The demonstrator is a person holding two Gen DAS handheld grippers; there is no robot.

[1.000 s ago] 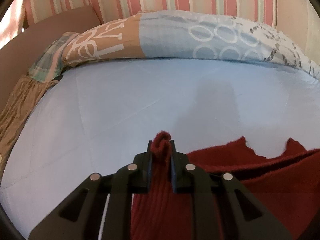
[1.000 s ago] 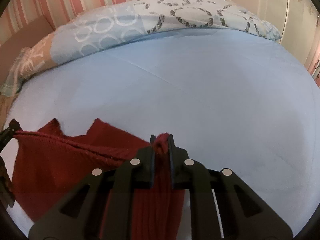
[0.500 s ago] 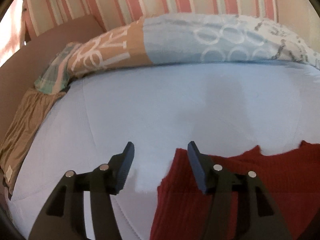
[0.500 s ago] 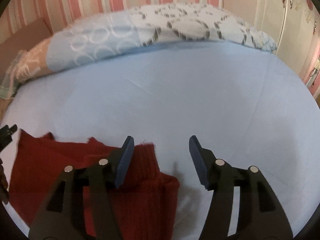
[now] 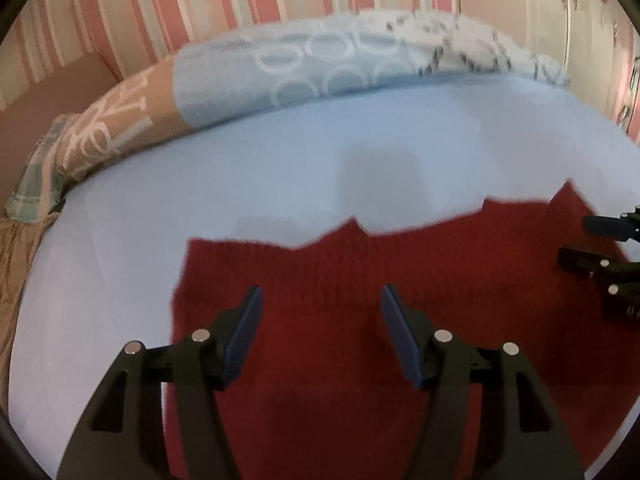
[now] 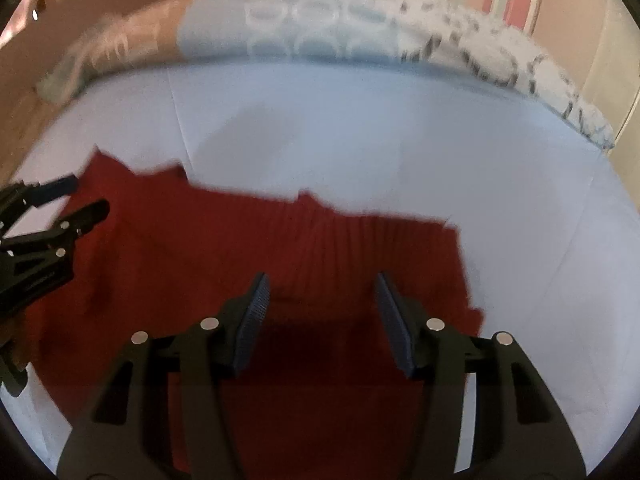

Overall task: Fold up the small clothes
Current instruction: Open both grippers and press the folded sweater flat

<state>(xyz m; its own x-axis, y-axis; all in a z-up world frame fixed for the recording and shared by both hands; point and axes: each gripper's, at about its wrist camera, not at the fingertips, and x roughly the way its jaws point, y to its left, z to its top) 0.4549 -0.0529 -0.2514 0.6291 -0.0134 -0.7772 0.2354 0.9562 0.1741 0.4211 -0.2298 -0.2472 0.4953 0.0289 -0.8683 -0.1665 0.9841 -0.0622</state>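
Observation:
A dark red knitted garment (image 5: pixel 340 280) lies flat on the light blue bed sheet (image 5: pixel 240 184), its notched far edge toward the pillows. It also shows in the right wrist view (image 6: pixel 248 248). My left gripper (image 5: pixel 320 312) is open and empty above the garment's left part. My right gripper (image 6: pixel 320 300) is open and empty above its right part. The right gripper shows at the right edge of the left wrist view (image 5: pixel 600 248), and the left gripper at the left edge of the right wrist view (image 6: pixel 48 220).
A long patterned bolster pillow (image 5: pixel 320 64) lies across the far side of the bed below a pink striped wall (image 5: pixel 240 0). A brown cloth (image 5: pixel 16 248) hangs at the bed's left edge. A cream wardrobe (image 5: pixel 580 20) stands at the right.
Both grippers let go of the red garment's corners and opened. The garment dropped flat onto the sheet, and both grippers drew back above it.

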